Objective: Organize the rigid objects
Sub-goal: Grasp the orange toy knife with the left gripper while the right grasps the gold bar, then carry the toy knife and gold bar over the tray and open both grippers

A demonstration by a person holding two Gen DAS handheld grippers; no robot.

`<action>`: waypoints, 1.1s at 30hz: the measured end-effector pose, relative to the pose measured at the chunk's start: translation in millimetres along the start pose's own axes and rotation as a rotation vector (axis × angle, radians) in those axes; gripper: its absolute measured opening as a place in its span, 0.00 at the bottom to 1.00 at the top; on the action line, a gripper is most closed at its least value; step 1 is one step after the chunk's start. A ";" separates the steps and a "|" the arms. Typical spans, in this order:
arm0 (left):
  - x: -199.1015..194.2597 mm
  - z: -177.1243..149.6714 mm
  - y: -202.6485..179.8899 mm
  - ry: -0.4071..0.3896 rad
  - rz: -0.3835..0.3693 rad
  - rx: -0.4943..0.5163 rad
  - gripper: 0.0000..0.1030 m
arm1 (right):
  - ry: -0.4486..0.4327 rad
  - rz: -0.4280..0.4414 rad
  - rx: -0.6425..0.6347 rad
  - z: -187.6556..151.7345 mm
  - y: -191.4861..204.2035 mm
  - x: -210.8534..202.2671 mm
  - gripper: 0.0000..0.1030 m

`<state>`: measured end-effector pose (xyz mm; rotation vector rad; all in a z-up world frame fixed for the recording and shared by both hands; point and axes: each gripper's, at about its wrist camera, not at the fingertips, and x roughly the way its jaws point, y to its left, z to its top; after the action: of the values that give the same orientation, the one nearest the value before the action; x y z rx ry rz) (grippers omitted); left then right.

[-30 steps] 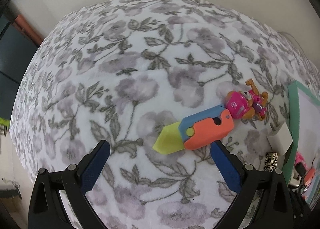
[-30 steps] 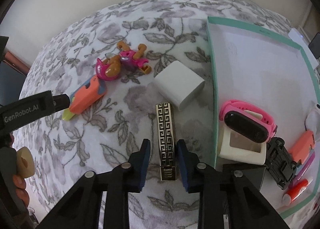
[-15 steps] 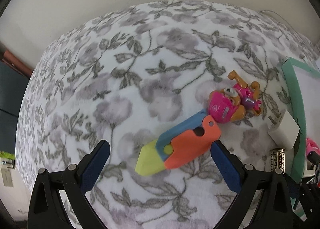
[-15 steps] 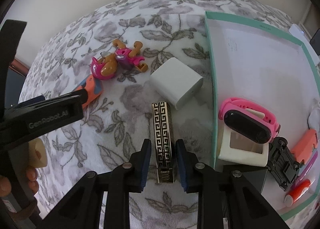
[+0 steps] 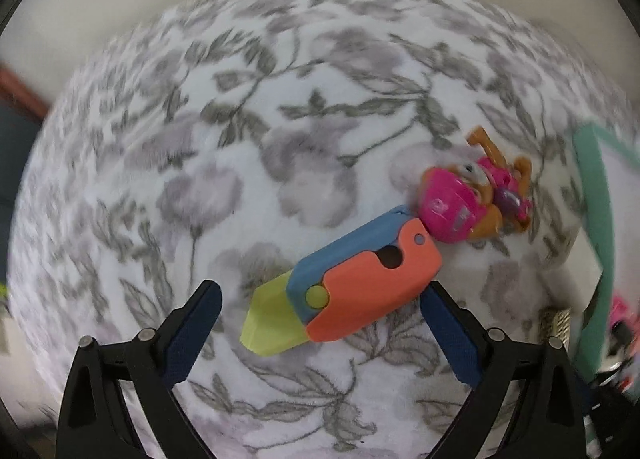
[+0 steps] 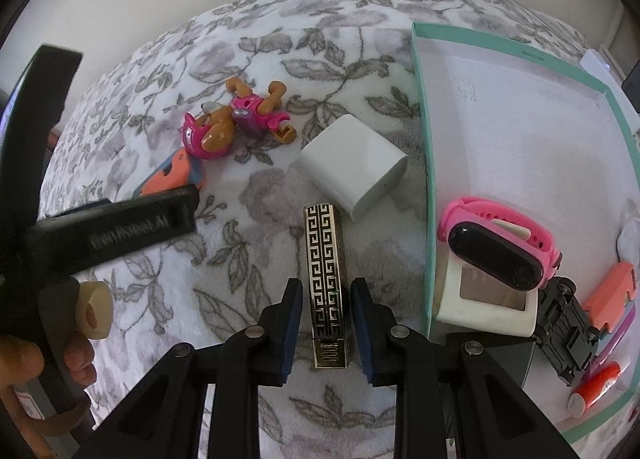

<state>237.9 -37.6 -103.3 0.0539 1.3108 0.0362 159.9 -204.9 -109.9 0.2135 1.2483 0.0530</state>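
Note:
My left gripper is open, its fingers on either side of an orange, blue and yellow toy knife that lies on the floral cloth; the knife also shows partly in the right wrist view. A pink and brown toy figure lies at the knife's far end, and shows in the right wrist view. My right gripper has its pads close on both sides of a black and gold patterned bar lying on the cloth; whether they touch it is unclear.
A white charger block lies just beyond the bar. A teal-rimmed white tray at the right holds a pink wristband on a cream stand, a black toy car and several small orange and purple items.
My left gripper has moved in on the toy knife, which now sits between its fingers. My right gripper has stayed around the patterned bar.

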 end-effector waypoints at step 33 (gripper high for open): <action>-5.4 -0.6 48.4 0.048 0.028 -0.207 0.44 | -0.020 -0.082 -0.065 -16.1 8.6 -1.6 0.17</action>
<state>236.1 10.4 -95.3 -0.1058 1.3479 0.1980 144.9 -194.6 -111.6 0.1062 1.2321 0.0202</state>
